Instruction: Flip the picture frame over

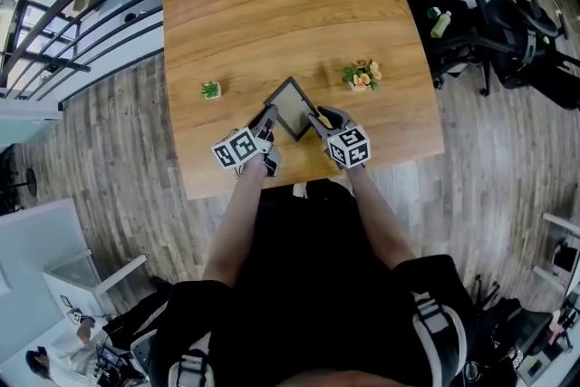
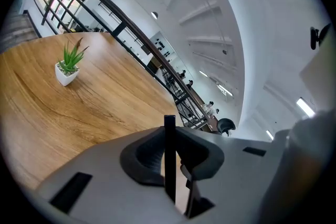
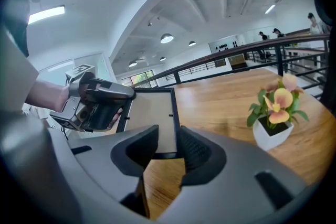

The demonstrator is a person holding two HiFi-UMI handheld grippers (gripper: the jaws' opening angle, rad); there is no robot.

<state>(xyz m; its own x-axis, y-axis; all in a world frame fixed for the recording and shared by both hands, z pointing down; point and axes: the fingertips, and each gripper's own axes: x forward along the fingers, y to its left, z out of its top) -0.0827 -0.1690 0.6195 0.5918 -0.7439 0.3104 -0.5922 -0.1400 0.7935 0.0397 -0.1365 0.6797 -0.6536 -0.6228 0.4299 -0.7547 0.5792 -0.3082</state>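
Toward the desk's [image 1: 290, 4] left edge stands a small green plant [image 1: 210, 90]. The left tool [image 1: 268, 118] is clamped on one edge of the picture frame [image 1: 292, 107], which stands tilted up by the middle of the desk's near edge. The right tool [image 1: 319, 119] is parted, pads not pressing, with the frame's lower corner between them. A potted flower [image 1: 362, 76] sits further right.
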